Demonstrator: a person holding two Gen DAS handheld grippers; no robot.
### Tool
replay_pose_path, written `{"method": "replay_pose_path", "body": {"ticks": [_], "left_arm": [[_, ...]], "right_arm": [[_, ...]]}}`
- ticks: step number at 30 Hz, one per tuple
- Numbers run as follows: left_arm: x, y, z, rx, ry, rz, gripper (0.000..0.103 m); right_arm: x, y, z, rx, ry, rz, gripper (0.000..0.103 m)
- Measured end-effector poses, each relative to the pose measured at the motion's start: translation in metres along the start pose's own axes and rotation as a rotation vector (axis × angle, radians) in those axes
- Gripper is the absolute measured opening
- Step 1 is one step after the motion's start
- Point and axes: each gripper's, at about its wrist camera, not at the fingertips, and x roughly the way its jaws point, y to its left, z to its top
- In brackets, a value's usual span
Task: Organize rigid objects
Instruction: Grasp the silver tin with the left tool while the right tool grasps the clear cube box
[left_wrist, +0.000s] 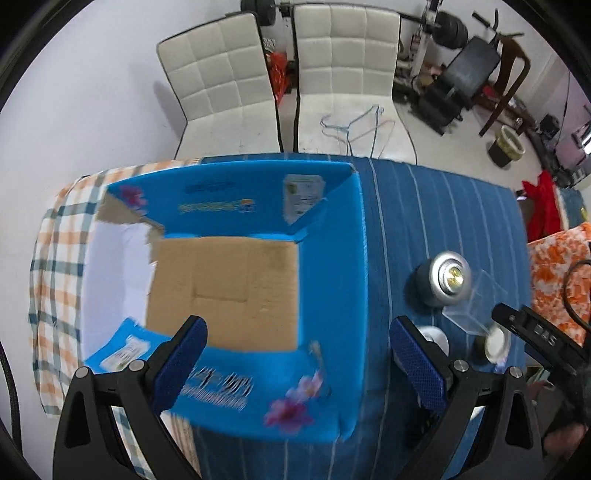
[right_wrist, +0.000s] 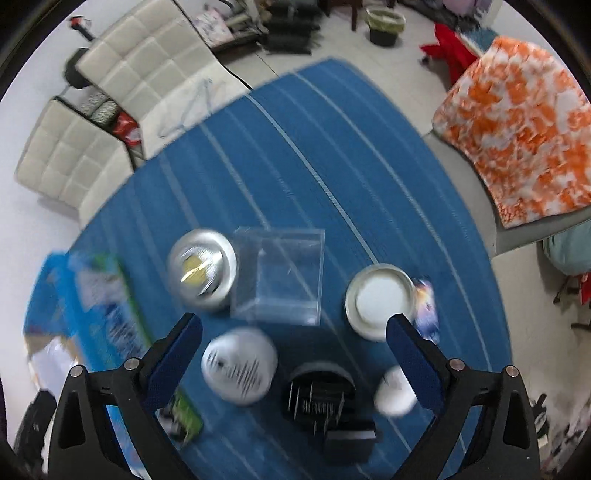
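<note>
Both grippers, left (left_wrist: 297, 363) and right (right_wrist: 294, 360), hang with jaws wide apart, empty. Clear box (right_wrist: 279, 275), mid-frame, looks light, stiff, slick; grip opposite walls. Carton (left_wrist: 225, 291) waits centre-left.

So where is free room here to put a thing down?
The cardboard floor of the blue box is bare. The blue cloth beyond the clear box is free up to the chairs. Crowded: between silver can, white lid and black item.
</note>
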Motion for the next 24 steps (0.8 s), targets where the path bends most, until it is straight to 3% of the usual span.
{"method": "replay_pose_path", "body": {"ticks": [3,5,7,8,9,13,15,16,19,20,22,24], "left_arm": [[0.023,-0.017,0.01,0.008,0.042,0.005,0.102],[0.032,-0.025,0.012,0.017,0.056,0.009,0.102],[0.037,-0.034,0.013,0.033,0.064,0.011,0.102],[0.038,-0.037,0.015,0.038,0.065,0.012,0.102],[0.038,-0.041,0.015,0.047,0.065,0.013,0.102],[0.038,-0.051,0.019,0.069,0.065,0.005,0.102],[0.038,-0.054,0.021,0.074,0.061,0.003,0.102],[0.037,-0.055,0.021,0.079,0.056,0.005,0.102],[0.039,-0.06,0.026,0.093,0.051,0.015,0.102],[0.039,-0.061,0.027,0.094,0.05,0.018,0.102],[0.04,-0.061,0.029,0.097,0.05,0.022,0.102],[0.04,-0.062,0.03,0.097,0.051,0.019,0.102]], "right_arm": [[0.035,-0.007,0.017,0.05,0.093,0.038,0.087],[0.045,-0.011,0.023,0.079,0.119,0.099,0.087],[0.048,-0.013,0.028,0.065,0.112,0.089,0.085],[0.047,-0.013,0.03,0.053,0.106,0.049,0.07],[0.048,-0.014,0.03,0.04,0.114,0.001,0.067],[0.045,-0.022,0.03,0.052,0.135,0.148,0.073],[0.04,-0.016,0.028,0.032,0.106,0.176,0.089],[0.042,-0.012,0.027,0.017,0.111,0.167,0.089],[0.06,-0.005,0.03,-0.022,0.179,0.142,0.089],[0.066,-0.003,0.029,-0.032,0.189,0.102,0.086],[0.07,-0.007,0.029,-0.014,0.182,0.111,0.084],[0.067,-0.013,0.028,-0.015,0.166,0.084,0.069]]}}
